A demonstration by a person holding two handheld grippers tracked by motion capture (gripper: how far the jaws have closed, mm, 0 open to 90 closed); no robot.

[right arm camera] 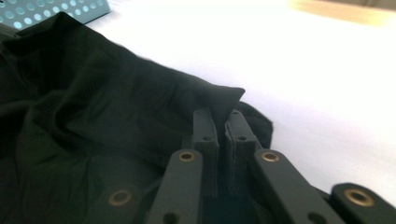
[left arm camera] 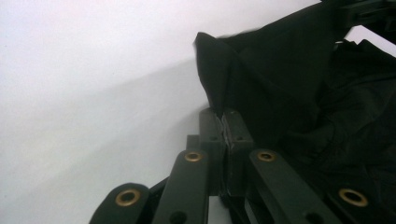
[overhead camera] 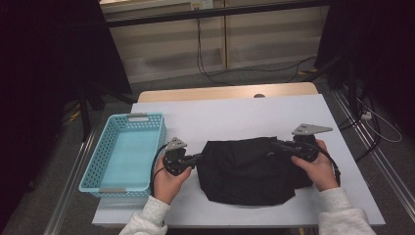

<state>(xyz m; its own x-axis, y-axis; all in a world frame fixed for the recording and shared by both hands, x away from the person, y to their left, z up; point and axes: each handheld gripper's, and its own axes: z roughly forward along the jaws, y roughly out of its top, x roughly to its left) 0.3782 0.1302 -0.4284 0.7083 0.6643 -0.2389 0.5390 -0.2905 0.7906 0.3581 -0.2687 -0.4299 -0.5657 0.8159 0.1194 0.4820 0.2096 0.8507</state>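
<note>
A black cloth (overhead camera: 249, 169) lies crumpled on the white table top (overhead camera: 235, 115), near the front edge. My left gripper (overhead camera: 199, 157) comes in from the left and is shut on the cloth's left edge. In the left gripper view the jaws (left arm camera: 225, 114) meet with a pinch of the cloth (left arm camera: 280, 84) between them. My right gripper (overhead camera: 276, 145) reaches in from the right and is shut on the cloth's upper right corner. In the right gripper view a pointed fold of the cloth (right arm camera: 93, 116) stands up between the closed jaws (right arm camera: 220, 116).
A light blue perforated basket (overhead camera: 147, 118) stands at the table's left edge, close to my left hand; its corner (right arm camera: 56, 9) appears in the right gripper view. Bare white surface stretches behind the cloth up to the wooden back edge (overhead camera: 225, 92). Cables lie on the floor beyond.
</note>
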